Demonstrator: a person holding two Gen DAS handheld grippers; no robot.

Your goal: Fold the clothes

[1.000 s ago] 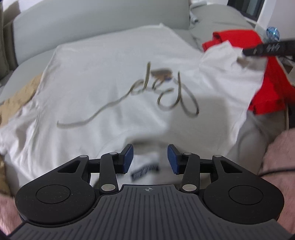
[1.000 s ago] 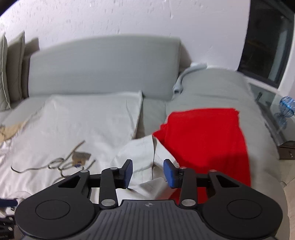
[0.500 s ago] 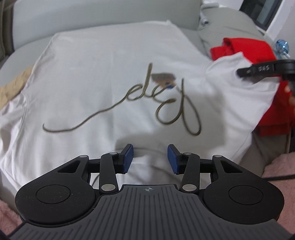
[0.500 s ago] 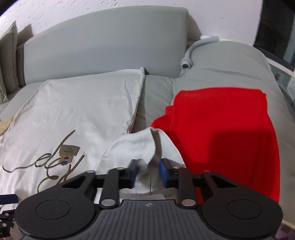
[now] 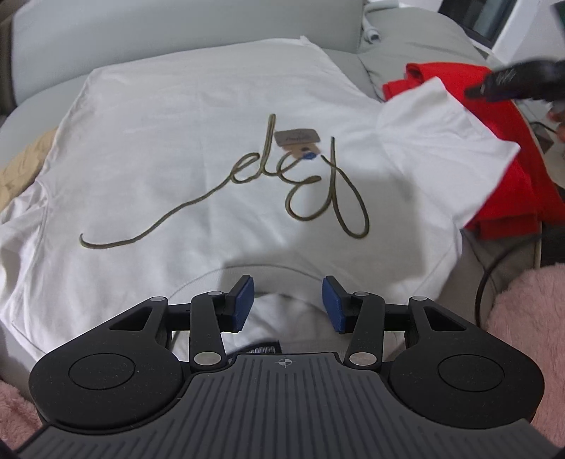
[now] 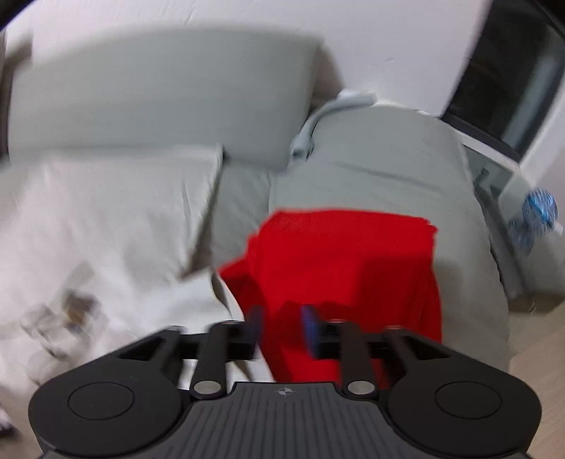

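White T-shirt (image 5: 183,148) spread flat on sofa (image 5: 176,31). Left gripper (image 5: 287,307) fingers apart, empty, over collar. Right gripper (image 6: 280,326) fingers opening, nothing between, above red garment (image 6: 353,268).

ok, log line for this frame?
step: spread white shirt | left claw: open, over collar | right claw: opening, empty, over red garment
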